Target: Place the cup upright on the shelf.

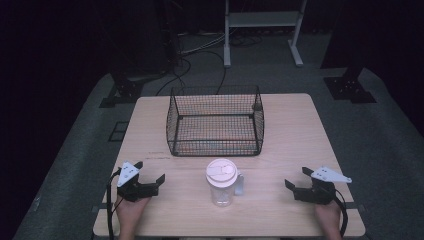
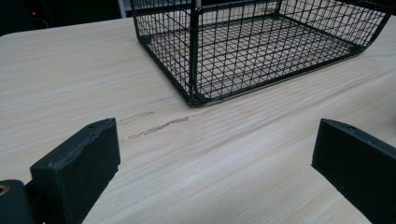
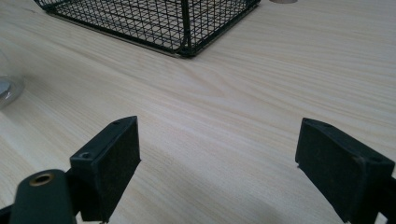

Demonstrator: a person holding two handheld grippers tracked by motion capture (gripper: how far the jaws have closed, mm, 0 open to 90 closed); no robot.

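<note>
both grippers parked on the worktop (image 1: 295, 125), nothing in hand. left gripper (image 1: 150, 181) sits at about 8 o'clock from the worktop's middle, jaws spread wide and empty; in the left gripper view bare wood lies between the two pads. right gripper (image 1: 298, 180) sits at about 4 o'clock, jaws likewise spread, gripping nothing.

the clear cup (image 1: 222, 183) with its white lid stands upright at 6 o'clock, between my two grippers and well apart from each. a small clear handle or tab shows on its 3 o'clock side. its edge just shows at the left border of the right gripper view (image 3: 7, 91).

wire basket (image 1: 215, 121) stands at 12 o'clock from the cup, near it but not touching. it looks empty. its near corner shows in the left gripper view (image 2: 194, 95).

my reading: the step in hand is the reach for the cup, most likely to lift it into the basket.

notes for doing it well:
- come in level from 3 o'clock, jaws kept wide until they straddle the body.
- grip the wall below the lid, not the lid itself; it may pop off.
- clear plastic is probably slick and thin, so close gently.
- keep it upright and clear the near rim of the basket on the way over.
</note>
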